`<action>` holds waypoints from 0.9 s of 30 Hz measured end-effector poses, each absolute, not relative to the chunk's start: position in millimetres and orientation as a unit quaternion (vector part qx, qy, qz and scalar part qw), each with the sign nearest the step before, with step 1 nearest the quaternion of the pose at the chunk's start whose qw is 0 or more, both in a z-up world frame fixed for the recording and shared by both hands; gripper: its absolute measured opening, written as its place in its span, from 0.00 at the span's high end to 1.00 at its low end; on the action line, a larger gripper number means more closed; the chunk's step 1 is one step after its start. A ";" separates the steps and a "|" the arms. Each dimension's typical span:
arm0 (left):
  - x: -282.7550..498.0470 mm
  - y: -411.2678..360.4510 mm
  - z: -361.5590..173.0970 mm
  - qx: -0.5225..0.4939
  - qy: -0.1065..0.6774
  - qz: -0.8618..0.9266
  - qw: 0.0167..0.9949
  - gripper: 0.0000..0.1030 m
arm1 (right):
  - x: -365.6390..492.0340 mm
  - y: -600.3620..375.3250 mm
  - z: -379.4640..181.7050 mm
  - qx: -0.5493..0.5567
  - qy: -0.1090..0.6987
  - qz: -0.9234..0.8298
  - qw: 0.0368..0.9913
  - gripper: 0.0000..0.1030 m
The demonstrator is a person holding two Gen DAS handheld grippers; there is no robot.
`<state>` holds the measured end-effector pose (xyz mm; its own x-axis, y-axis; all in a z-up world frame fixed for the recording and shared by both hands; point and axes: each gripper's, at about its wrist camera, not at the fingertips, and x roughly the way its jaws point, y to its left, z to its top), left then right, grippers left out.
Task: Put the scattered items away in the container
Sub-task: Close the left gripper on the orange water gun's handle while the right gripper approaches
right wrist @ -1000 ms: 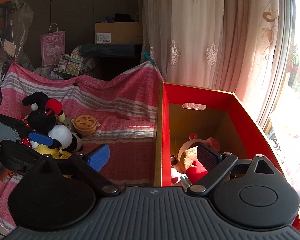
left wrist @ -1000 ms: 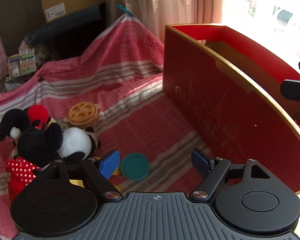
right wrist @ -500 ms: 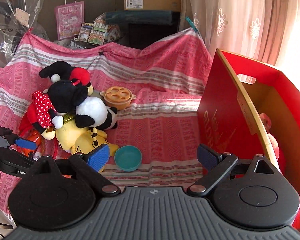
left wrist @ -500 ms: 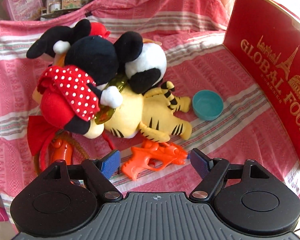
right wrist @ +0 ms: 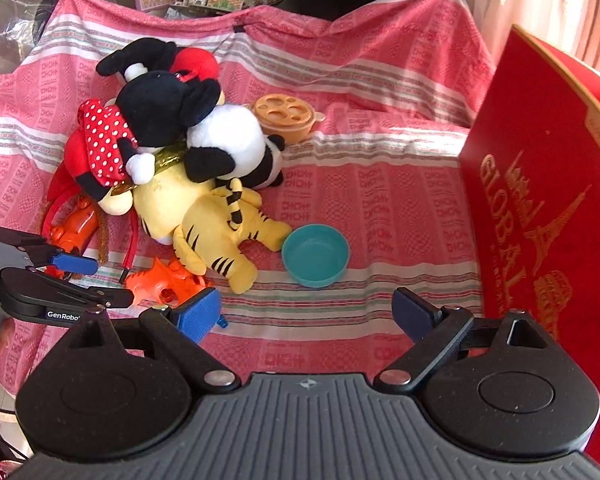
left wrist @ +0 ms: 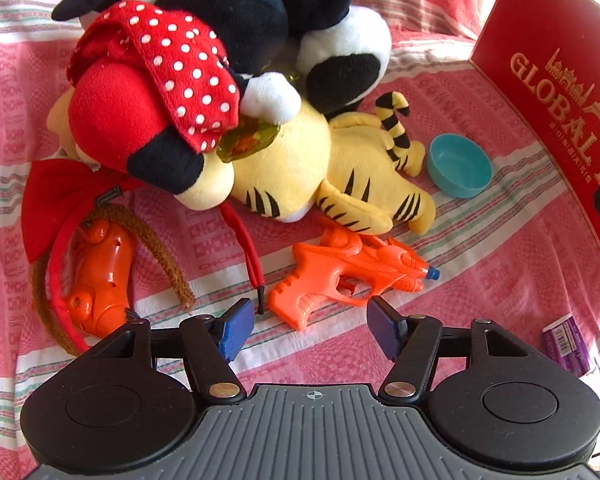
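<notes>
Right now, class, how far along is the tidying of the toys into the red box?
Nothing visibly done: the red box shows only its outer wall. In hand: nothing; the left hand-held gripper, jaws just closing but empty, hovers by the orange water pistol; the right hand-held gripper is open near the teal bowl. Left: the plush pile, the tiger, the toy pot.

Three plush toys (right wrist: 172, 152) lay piled, one mouse (left wrist: 188, 56), one panda (right wrist: 232, 144), one yellow tiger (left wrist: 340, 176), one teal bowl (right wrist: 316, 256), one orange water pistol (left wrist: 348, 276), one orange toy pot (right wrist: 286, 118), one red box (right wrist: 548, 184), one purple packet (left wrist: 566, 344).
</notes>
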<state>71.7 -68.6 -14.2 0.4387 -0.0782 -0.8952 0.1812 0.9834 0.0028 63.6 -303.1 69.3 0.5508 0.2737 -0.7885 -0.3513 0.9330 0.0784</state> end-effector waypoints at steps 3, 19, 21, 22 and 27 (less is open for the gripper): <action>74.5 -66.8 -20.6 0.055 0.523 -0.086 0.846 0.28 | 79.6 -287.6 49.8 -0.042 0.459 0.200 0.865 0.12; 100.1 -71.9 -55.3 0.080 0.514 -0.143 0.842 0.27 | 115.2 -261.6 -23.3 -0.052 0.544 0.239 0.803 0.36; 95.5 -71.2 -54.5 0.070 0.515 -0.158 0.839 0.29 | 116.8 -261.6 -27.0 -0.051 0.550 0.241 0.798 0.38; 92.9 -71.5 -55.7 0.055 0.523 -0.171 0.833 0.31 | 117.6 -260.7 -28.2 -0.050 0.551 0.242 0.797 0.38; 75.1 -86.2 -65.3 0.049 0.536 -0.191 0.821 0.33 | 120.2 -257.7 -31.5 -0.055 0.552 0.249 0.793 0.38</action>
<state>75.1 -86.2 -65.3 0.3523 -0.2602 -0.8990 0.3659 0.9224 -0.1236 120.2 -257.7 -31.5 0.2653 0.3348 -0.9042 -0.4564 0.8697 0.1881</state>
